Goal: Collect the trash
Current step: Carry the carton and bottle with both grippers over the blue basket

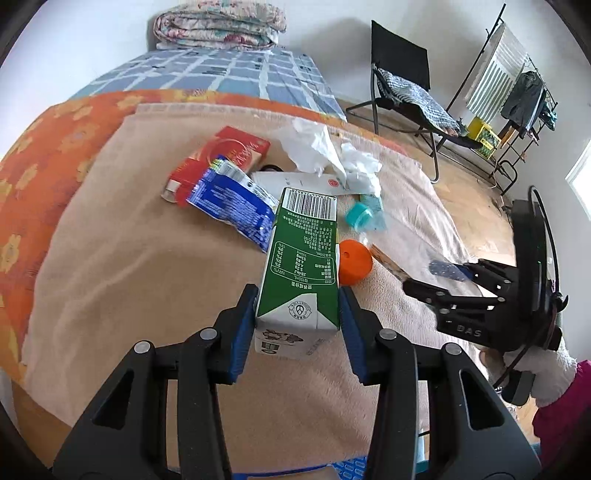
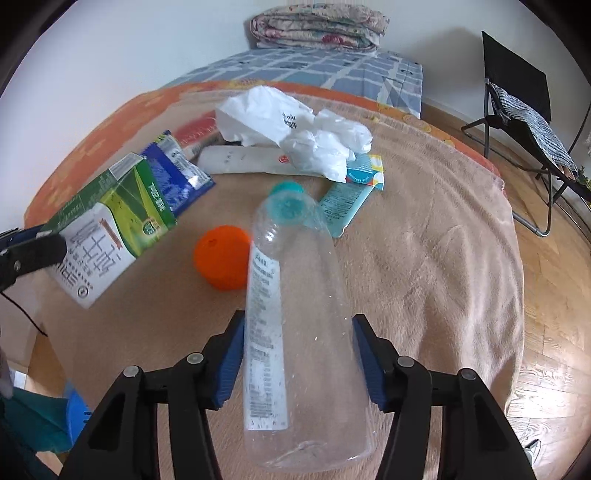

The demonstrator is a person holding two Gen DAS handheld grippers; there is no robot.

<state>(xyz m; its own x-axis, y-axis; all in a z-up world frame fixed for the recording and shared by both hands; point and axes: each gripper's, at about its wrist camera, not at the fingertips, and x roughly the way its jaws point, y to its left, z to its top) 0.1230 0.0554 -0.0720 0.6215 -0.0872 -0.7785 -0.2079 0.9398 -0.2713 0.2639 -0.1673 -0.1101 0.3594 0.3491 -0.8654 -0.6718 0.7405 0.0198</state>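
My left gripper [image 1: 297, 301] is shut on a green and white milk carton [image 1: 303, 266], held above the beige blanket [image 1: 147, 295]; the carton also shows in the right wrist view [image 2: 107, 221]. My right gripper [image 2: 298, 332] is shut on a clear plastic bottle [image 2: 299, 332] with a teal cap [image 2: 288, 201], lifted above the blanket. The right gripper also shows at the right of the left wrist view [image 1: 432, 277]. An orange lid [image 2: 221, 258], a blue snack wrapper [image 1: 236, 201], a red box [image 1: 221, 158], white crumpled tissue [image 2: 291, 129] and a teal packet [image 2: 351, 188] lie on the blanket.
The blanket covers a bed with an orange floral sheet [image 1: 55, 147] and a blue checked sheet [image 1: 221, 74]; a folded quilt [image 1: 218, 26] lies at the far end. A black folding chair [image 1: 402, 81] and clothes rack [image 1: 517, 92] stand on the wooden floor [image 2: 554, 295] to the right.
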